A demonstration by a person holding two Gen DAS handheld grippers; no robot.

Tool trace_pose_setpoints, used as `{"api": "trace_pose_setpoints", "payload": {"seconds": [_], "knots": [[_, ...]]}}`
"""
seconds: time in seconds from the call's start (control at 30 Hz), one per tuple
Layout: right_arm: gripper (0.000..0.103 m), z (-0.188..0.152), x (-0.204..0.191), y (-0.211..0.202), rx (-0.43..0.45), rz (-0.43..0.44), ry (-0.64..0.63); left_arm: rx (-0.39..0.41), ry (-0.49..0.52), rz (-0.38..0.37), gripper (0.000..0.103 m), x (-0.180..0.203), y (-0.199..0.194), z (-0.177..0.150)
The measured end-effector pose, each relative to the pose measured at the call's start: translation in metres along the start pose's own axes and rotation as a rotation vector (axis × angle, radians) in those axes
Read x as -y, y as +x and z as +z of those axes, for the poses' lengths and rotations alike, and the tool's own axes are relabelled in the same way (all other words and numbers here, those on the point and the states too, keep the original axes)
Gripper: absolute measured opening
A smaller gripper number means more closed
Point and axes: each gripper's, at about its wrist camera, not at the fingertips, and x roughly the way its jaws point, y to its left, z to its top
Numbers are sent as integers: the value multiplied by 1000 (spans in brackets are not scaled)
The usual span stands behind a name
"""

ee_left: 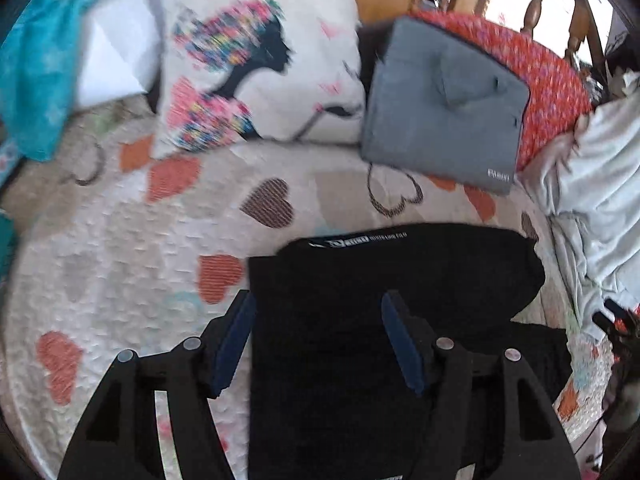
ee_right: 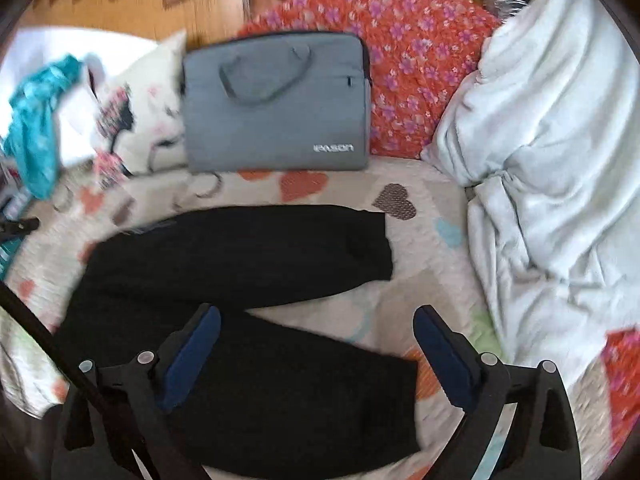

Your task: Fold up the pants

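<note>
Black pants (ee_left: 360, 300) lie flat on a heart-patterned quilt (ee_left: 120, 248). In the left wrist view the waistband end with a white label faces away. My left gripper (ee_left: 318, 312) is open above the pants' left edge, holding nothing. In the right wrist view the pants (ee_right: 240, 264) spread with two legs splayed apart toward the right. My right gripper (ee_right: 316, 324) is open and empty above the nearer leg, its left finger (ee_right: 200, 332) over the black cloth and its right finger (ee_right: 436, 340) over the quilt (ee_right: 424, 264).
A grey laptop bag (ee_left: 440, 104) (ee_right: 276, 104) leans against a red floral cushion (ee_right: 420, 40). A printed white pillow (ee_left: 256, 64) lies to its left. A pale blanket (ee_right: 540, 160) is heaped on the right. Teal cloth (ee_left: 36, 60) lies far left.
</note>
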Motion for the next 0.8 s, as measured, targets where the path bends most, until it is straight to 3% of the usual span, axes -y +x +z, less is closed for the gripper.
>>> {"api": "trace_pose_setpoints", "payload": {"seconds": [0.17,0.47,0.6,0.7,0.8], "knots": [[99,34,11,61,-111,18,-26,-82,24,-24,65,8,66,18],[99,101,0,181,-253,147,-143,-185,126,-82,65,29,164,52],[99,118,-10,224,-295,183,-161,-234,152,-154,65,34,191,59],[99,124,-16,245,-308,189,-185,-249,223,-154,66,43,204,58],[99,126,-18,261,-326,187,-221,-273,294,-170,77,53,211,57]]}}
